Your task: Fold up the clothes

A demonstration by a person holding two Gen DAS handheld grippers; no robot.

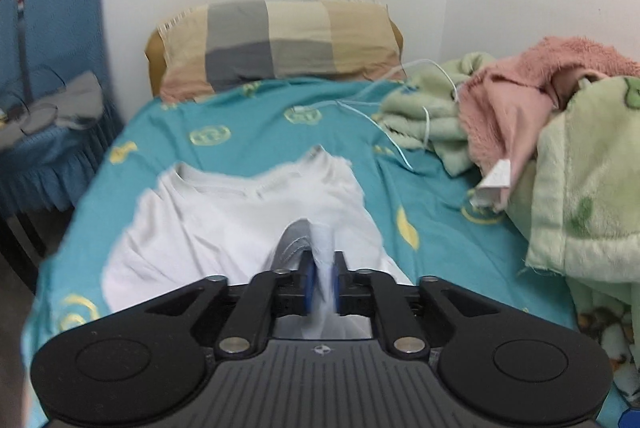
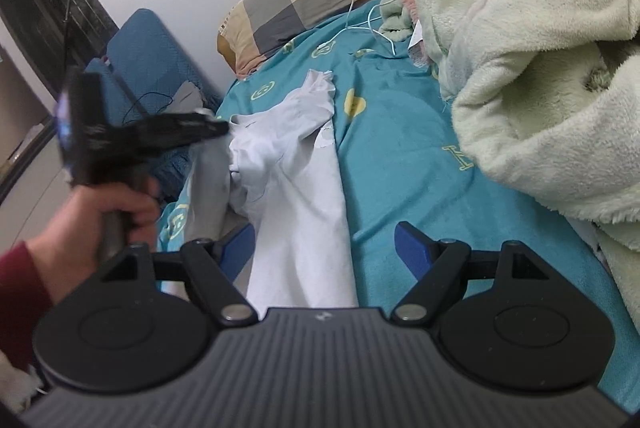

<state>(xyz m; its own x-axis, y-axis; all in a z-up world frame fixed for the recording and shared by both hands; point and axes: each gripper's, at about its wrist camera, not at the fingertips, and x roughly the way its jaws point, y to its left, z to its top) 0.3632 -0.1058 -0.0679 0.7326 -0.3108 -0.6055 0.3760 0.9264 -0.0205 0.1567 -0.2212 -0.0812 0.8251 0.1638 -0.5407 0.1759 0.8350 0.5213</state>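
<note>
- Left gripper (image 1: 322,282) is clamped on a pinched ridge of the white T-shirt (image 1: 224,228); cloth bunches up between the blue pads, so the grip takes a fold of fabric, likely to carry one side across.
- Right gripper (image 2: 324,248) is spread wide and holds nothing; it hovers low over the shirt's near part, probably ready to pin or take an edge.
- T-shirt lies on the teal bedsheet (image 1: 256,116), collar (image 1: 224,184) toward the checked pillow (image 1: 276,44), partly gathered, not flat; left side drapes at the bed edge in the right wrist view.
- Person's hand (image 2: 104,212), red sleeve, grips the left tool's handle.
- Green fleece blanket (image 2: 532,68) and pink towel (image 1: 516,104) are piled well to the right, leaving the sheet beside the shirt free for folding.
- White cable (image 1: 384,124) lies near the pillow, apart from the shirt.
</note>
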